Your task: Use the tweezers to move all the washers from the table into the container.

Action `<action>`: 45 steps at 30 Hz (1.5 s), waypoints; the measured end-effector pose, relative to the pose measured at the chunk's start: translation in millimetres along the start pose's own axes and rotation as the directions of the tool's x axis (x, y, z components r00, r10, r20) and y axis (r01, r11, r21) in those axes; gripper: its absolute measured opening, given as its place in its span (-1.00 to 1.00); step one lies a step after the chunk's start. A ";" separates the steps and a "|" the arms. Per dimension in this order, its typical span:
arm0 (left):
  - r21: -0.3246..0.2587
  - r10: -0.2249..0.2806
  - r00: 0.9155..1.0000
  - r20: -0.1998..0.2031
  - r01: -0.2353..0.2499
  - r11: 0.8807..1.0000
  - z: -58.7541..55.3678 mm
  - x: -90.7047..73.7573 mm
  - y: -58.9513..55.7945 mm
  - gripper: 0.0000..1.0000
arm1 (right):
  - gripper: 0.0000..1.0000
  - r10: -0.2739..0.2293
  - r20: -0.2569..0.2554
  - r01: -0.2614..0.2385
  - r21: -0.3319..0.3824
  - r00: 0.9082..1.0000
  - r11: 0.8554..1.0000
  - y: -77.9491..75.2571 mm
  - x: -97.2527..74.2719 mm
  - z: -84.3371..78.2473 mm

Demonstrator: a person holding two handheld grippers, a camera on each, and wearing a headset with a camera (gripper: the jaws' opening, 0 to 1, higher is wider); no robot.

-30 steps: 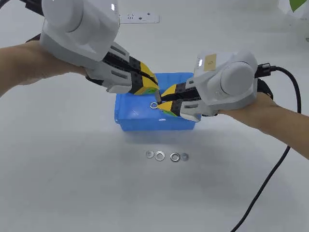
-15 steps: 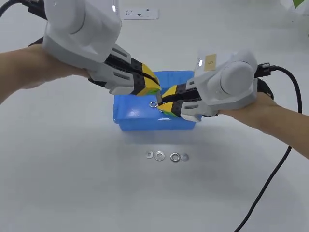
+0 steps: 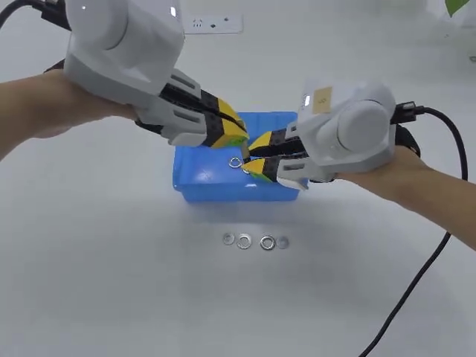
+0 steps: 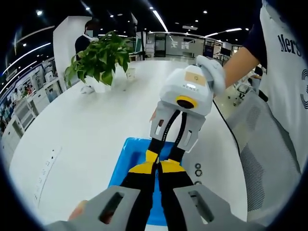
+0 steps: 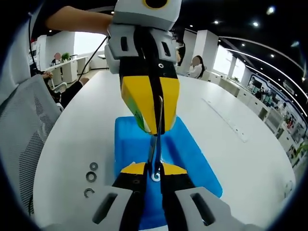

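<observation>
Left gripper: I see the left gripper [image 3: 236, 135] coming in from the far left of the white desk [image 3: 111, 282]. Its yellow-and-black jaws are pressed together on the upper end of the thin steel tweezers [image 5: 157, 139].
Right gripper: the right gripper [image 3: 251, 160] reaches in from the desk's right side, its tips nearly meeting the left one's. Its jaws stand close on either side of the tweezers' lower end, but I cannot tell whether they press on it.
Held washer: a small round steel washer [image 5: 155, 177] sits at the tweezers' tip, between the right jaw tips and over the container's open top.
Container: the blue rectangular plastic container [image 3: 204, 184] stands mid-desk, below both sets of jaws.
Loose washers: four flat steel loose washers [image 3: 244, 242] lie in a short row just beside one another. They are between the container and the desk's near edge, apart from its wall.
In the way: in the head view both gripper bodies cover the container's far side and most of its inside, so I cannot tell what lies in it.
Around: a black cable [image 3: 416, 275] trails from the right gripper toward the near right corner. A white socket strip [image 3: 216, 24] lies at the far edge. A leafy potted plant [image 4: 98, 62] stands farther along the desk. A grey mesh chair [image 5: 24, 130] stands beside the desk's edge.
</observation>
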State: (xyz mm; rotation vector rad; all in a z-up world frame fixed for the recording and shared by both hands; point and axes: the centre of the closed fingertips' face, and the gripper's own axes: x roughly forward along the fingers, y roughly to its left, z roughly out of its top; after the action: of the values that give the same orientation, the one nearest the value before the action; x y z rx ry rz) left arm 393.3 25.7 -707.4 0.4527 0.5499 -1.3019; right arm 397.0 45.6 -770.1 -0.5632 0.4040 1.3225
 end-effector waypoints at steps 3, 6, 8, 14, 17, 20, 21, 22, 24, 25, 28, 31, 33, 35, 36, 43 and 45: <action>0.023 0.001 1.000 0.003 -0.001 1.000 4.1 -3.7 -4.3 -0.88 | -0.77 -0.003 0.008 0.003 0.000 1.000 1.000 1.8 -2.9 4.5; 0.036 0.001 1.000 0.001 -0.001 0.999 7.0 -7.8 -8.8 -0.88 | -0.77 -0.004 0.010 0.004 -0.011 1.000 1.000 4.8 -5.0 9.1; 0.034 -0.002 1.000 0.002 0.002 0.999 8.8 -10.7 -11.3 -0.88 | -0.77 -0.002 0.013 0.003 -0.019 1.000 1.000 7.1 -6.4 12.1; 0.015 -0.011 1.000 0.014 0.011 1.000 16.3 -24.5 -25.8 -0.88 | -0.77 0.006 0.032 -0.004 -0.044 0.999 0.999 18.6 -13.3 25.3; 0.013 -0.013 1.000 0.021 0.012 1.000 19.6 -32.7 -34.3 -0.88 | -0.77 0.010 0.043 -0.008 -0.060 0.999 0.998 27.8 -17.8 33.4; 0.015 -0.017 0.999 0.027 0.017 1.000 23.1 -38.8 -43.8 -0.88 | -0.77 0.014 0.054 -0.011 -0.067 0.998 0.998 35.7 -21.0 39.5; 0.018 -0.018 0.999 0.029 0.017 1.000 22.9 -39.8 -43.1 -0.88 | -0.77 0.013 0.058 -0.009 -0.067 0.998 0.998 37.6 -21.6 41.2; 0.031 -0.013 0.999 0.032 0.012 0.999 24.4 -41.9 -46.2 -0.88 | -0.77 0.007 0.061 -0.003 -0.072 0.998 0.997 39.4 -23.3 43.1; 0.033 -0.016 0.999 0.034 0.015 0.999 25.8 -44.9 -52.0 -0.89 | -0.77 0.014 0.072 -0.009 -0.067 0.997 0.998 45.1 -25.8 46.5; 0.034 -0.016 0.999 0.034 0.014 0.999 25.7 -45.1 -52.0 -0.89 | -0.77 0.011 0.074 -0.006 -0.077 0.997 0.997 47.1 -26.6 47.5; 0.056 -0.005 0.999 0.043 0.003 0.998 28.3 -48.6 -57.4 -0.89 | -0.77 -0.005 0.077 0.013 -0.110 0.997 0.994 49.9 -30.0 50.7; 0.066 -0.001 0.999 0.049 -0.003 0.998 30.0 -52.2 -57.4 -0.89 | -0.77 -0.004 0.091 0.013 -0.094 0.996 0.995 52.9 -33.1 54.8; 0.080 0.002 0.999 0.048 -0.005 0.997 31.1 -54.1 -61.2 -0.89 | -0.77 -0.004 0.093 0.013 -0.094 0.996 0.995 56.0 -34.7 56.4; 0.087 0.000 0.999 0.047 -0.004 0.996 31.8 -55.5 -66.3 -0.89 | -0.77 -0.002 0.093 0.011 -0.097 0.996 0.995 59.0 -35.9 57.6; 0.084 -0.001 0.999 0.048 -0.003 0.996 32.2 -56.3 -69.0 -0.89 | -0.77 0.001 0.094 0.009 -0.099 0.996 0.995 61.8 -36.7 58.4; 0.032 0.004 0.998 0.066 -0.006 0.999 29.7 -57.4 -82.8 -0.89 | -0.76 0.013 0.092 -0.004 -0.098 0.996 0.995 77.7 -37.3 56.7; 0.024 -0.001 0.998 0.065 0.000 1.000 26.7 -56.2 -87.1 -0.89 | -0.76 0.017 0.090 -0.008 -0.098 0.996 0.995 82.1 -36.3 54.8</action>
State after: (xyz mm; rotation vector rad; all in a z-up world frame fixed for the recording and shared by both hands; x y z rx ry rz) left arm 301.9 34.5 -652.4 0.4289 0.4802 -1.3204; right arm 307.1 61.6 -717.9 -0.5803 0.2700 1.3801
